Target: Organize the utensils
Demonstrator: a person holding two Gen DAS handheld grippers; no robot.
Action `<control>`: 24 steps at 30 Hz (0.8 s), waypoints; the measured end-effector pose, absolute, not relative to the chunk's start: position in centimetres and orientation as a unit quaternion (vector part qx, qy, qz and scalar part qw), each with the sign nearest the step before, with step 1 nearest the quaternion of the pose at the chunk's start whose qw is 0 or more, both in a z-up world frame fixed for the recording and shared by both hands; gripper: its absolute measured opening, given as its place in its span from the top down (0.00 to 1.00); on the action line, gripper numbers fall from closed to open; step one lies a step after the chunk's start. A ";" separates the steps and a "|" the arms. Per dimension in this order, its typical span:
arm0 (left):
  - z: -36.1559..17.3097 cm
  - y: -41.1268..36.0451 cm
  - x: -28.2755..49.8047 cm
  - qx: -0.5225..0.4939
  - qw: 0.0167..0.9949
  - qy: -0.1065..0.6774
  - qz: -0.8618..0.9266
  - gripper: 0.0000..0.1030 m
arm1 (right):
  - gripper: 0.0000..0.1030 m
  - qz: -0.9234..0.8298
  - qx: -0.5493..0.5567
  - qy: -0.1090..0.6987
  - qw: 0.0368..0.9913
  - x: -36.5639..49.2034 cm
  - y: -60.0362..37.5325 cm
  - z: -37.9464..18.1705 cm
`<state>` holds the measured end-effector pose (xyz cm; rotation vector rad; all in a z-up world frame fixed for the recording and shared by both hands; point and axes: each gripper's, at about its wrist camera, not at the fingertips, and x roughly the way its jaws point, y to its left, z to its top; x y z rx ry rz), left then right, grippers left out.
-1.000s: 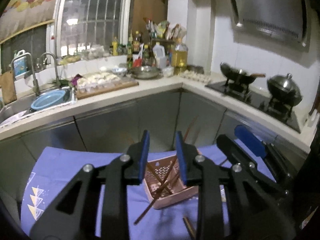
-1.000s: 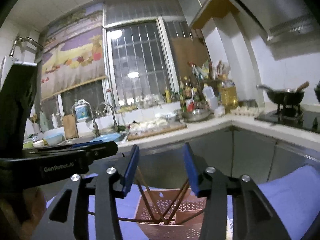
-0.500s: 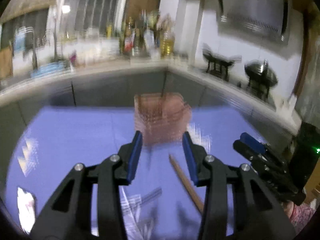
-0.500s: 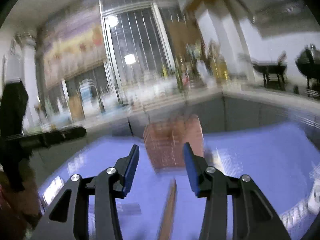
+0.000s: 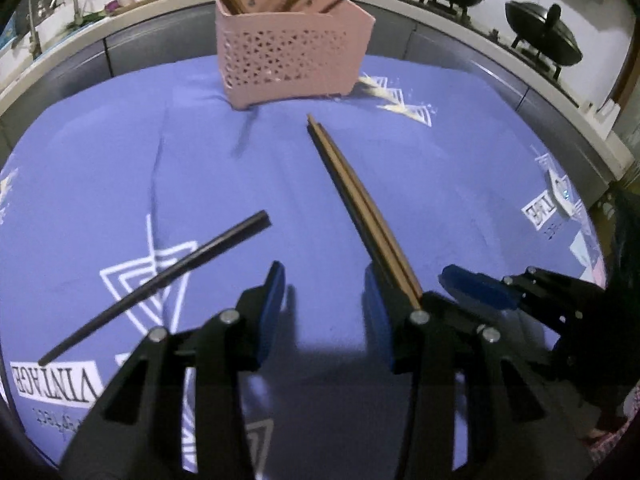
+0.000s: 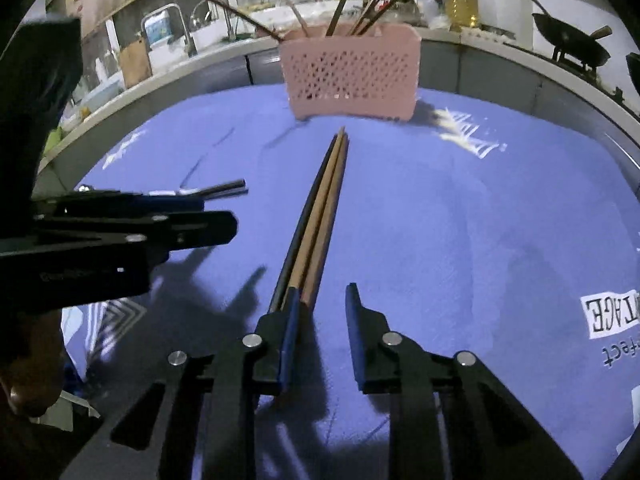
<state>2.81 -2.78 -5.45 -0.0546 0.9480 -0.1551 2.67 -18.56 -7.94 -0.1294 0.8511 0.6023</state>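
Two grippers low over a purple cloth [image 5: 440, 184]: on the left, the left gripper [image 5: 324, 312], jaws spread with only bare cloth between them, a black chopstick [image 5: 160, 284] lying loose on its left side. Rightward, a pair of brown chopsticks [image 6: 324, 216] flat on the cloth, tips aimed at the pink basket [image 6: 352, 72] of upright utensils at the far edge. Farthest right, the right gripper [image 6: 320, 320], jaws closing, the pair's near end beside its left finger, not yet pinched.
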 end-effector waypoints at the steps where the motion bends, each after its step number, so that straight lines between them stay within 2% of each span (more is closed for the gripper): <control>1: -5.5 -3.1 3.1 -0.021 0.886 0.457 -0.073 0.62 | 0.77 0.289 -0.060 0.406 0.865 2.7 -18.5 -8.0; 9: -6.5 -5.0 4.8 0.010 0.880 0.469 -0.067 0.62 | 0.77 0.249 -0.109 0.375 0.886 2.3 -19.1 -8.3; 18: -7.0 -5.6 5.5 0.023 0.880 0.471 -0.055 0.62 | 0.76 0.260 -0.041 0.397 0.879 4.1 -21.3 -8.6; 24: -6.9 -6.1 6.0 0.040 0.881 0.469 -0.045 0.59 | 0.76 0.256 -0.038 0.394 0.882 4.2 -21.6 -8.5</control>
